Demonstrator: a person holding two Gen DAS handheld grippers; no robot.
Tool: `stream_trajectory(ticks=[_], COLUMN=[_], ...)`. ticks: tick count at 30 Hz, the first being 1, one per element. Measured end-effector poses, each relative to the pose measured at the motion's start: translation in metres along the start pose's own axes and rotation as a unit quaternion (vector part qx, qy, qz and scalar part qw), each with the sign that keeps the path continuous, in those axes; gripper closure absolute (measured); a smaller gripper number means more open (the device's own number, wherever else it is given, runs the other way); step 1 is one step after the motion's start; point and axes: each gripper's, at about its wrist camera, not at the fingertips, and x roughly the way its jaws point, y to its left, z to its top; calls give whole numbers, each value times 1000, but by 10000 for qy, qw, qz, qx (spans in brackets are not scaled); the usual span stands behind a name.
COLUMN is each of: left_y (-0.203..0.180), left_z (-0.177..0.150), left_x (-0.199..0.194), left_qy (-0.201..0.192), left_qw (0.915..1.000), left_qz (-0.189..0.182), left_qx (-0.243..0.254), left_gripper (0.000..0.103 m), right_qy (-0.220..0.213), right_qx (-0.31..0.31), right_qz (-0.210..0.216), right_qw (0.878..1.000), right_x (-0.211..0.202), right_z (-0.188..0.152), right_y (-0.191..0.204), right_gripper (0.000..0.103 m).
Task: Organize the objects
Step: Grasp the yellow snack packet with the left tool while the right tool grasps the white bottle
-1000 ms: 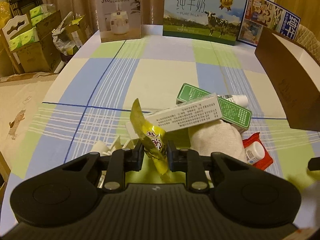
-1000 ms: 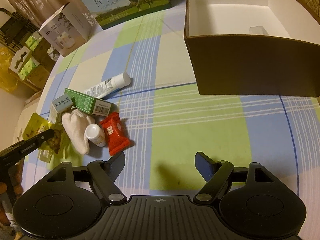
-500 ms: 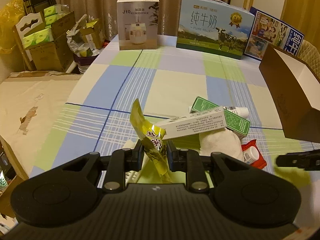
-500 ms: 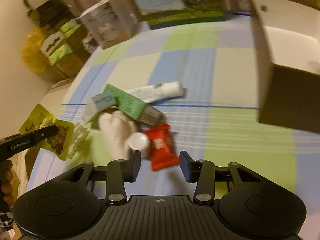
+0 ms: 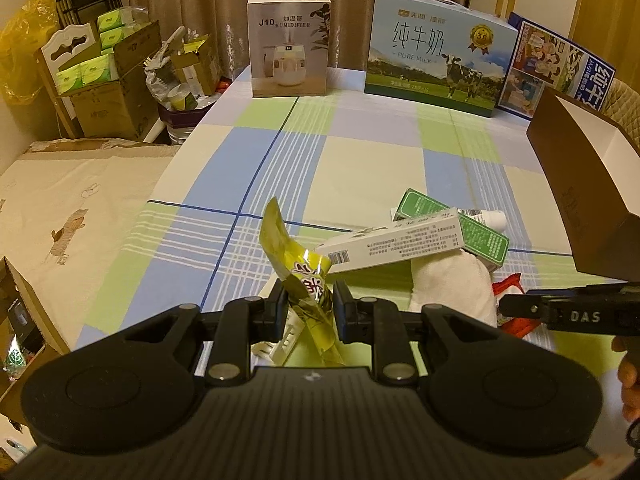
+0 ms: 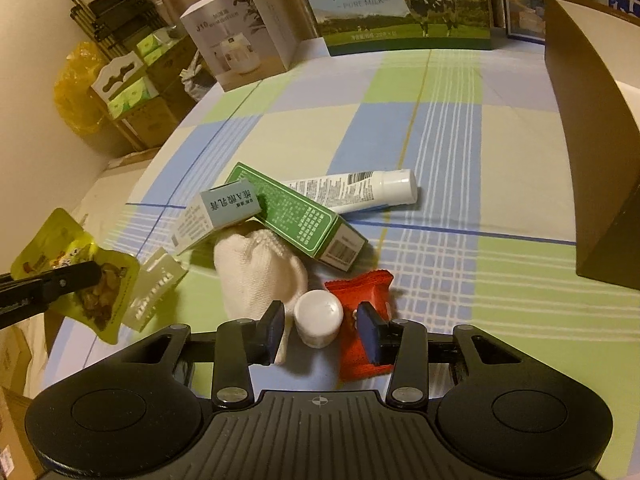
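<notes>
Checked cloth in blue, green and cream covers the table [image 6: 432, 128]; curtains hang behind at 12 o'clock. Its brown box [image 6: 588, 120] at 3 o'clock is cut off, its inside hidden. The left claw [image 5: 308, 312] is clamped on one yellow snack pouch [image 5: 298, 276], lifted off the cloth (print unreadable). The right claw [image 6: 320, 330] has just been narrowing around one small white bottle [image 6: 319, 316], pads not yet touching it. Close by lie one red packet [image 6: 360, 320] partly hidden by the claw, one white cloth pouch [image 6: 260, 272], two cartons, green [image 6: 296, 216] and grey-white [image 6: 218, 216], and one white tube [image 6: 356, 190].
</notes>
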Motion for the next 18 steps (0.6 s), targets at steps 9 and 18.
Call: stream_trajectory(ticks=[9,18], left_y=[-6,-27], left_z=[-2,1], left_x=[-3,-19], left_qy=[0,-109], left_qw=[10000,9992], left_qz=[-38,-257], left_qx=[84,278], left_gripper=[84,84], right_qy=[-266,-441], right_qx=[-233,-152], right_qz=[-105,-89], right_qw=[9993,9989], right_x=[-22,-67], right_z=[-8,-15], right_y=[7,2], right_gripper=[79,79])
